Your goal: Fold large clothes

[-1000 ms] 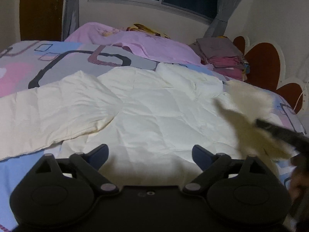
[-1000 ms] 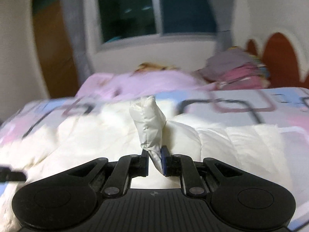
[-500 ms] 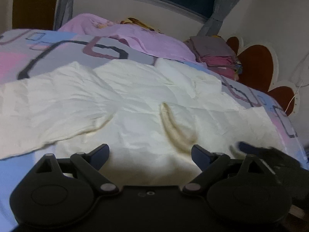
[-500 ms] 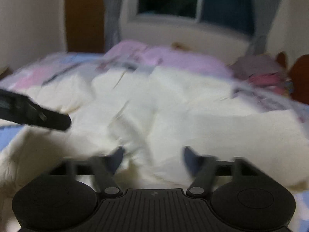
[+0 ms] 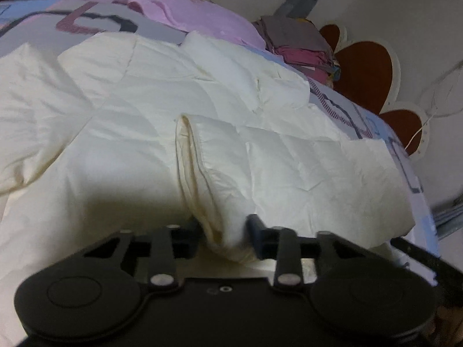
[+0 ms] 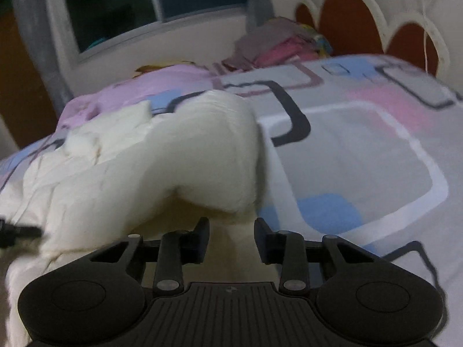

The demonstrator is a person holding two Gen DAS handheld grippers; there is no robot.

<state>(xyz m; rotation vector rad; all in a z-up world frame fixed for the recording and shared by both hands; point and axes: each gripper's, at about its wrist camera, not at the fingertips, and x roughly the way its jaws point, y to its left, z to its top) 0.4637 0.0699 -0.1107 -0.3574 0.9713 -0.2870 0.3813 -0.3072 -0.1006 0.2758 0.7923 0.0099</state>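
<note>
A large cream padded jacket [image 5: 144,101] lies spread on the bed. Its raised front edge, with a dark zipper line, runs down into my left gripper [image 5: 225,228]. Those jaws are closing and the bunched fold fills the gap between the pads. In the right wrist view the jacket [image 6: 188,159] bulges up at its right side beside the patterned sheet. My right gripper [image 6: 231,231] sits low at that edge. Its jaws are closing too, with cream fabric lying in the gap but not pinched by the fingertips [image 6: 202,228].
The bed sheet [image 6: 361,150] has grey, pink and blue squares. A pink blanket [image 5: 188,8] and a stack of folded clothes [image 5: 298,37] lie at the far side. A brown scalloped headboard [image 5: 364,69] stands to the right, and a dark window [image 6: 144,5] is behind.
My left gripper dropped onto the jacket's front edge and narrowed from wide open around it. My right gripper let go of the cream strip, swung to the jacket's right side and is narrowing again.
</note>
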